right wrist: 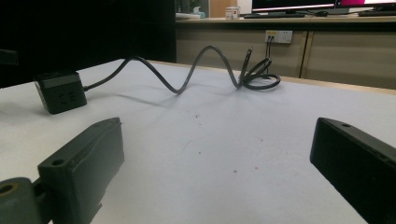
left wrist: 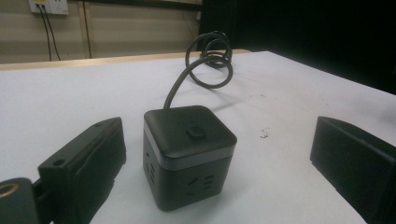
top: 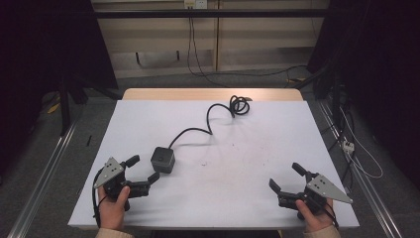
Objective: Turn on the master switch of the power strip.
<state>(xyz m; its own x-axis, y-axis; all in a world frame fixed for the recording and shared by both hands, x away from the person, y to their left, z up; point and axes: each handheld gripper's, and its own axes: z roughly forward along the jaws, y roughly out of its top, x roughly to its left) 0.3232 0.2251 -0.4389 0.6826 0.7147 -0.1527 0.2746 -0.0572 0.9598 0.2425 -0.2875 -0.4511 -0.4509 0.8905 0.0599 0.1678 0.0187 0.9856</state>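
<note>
On a white counter, the left claw hangs spread just short of an ungrasped black plastic cube power strip, its cord loosely coiled beyond; the right claw waits spread, well apart.

The cube's cable end seems lost in its coil, plug indiscernible.

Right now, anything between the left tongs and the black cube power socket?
Nothing visible. The black cube power socket sits on bare white table just ahead of the open left tongs, apart from both jaws; its black cable trails away behind it.
</note>
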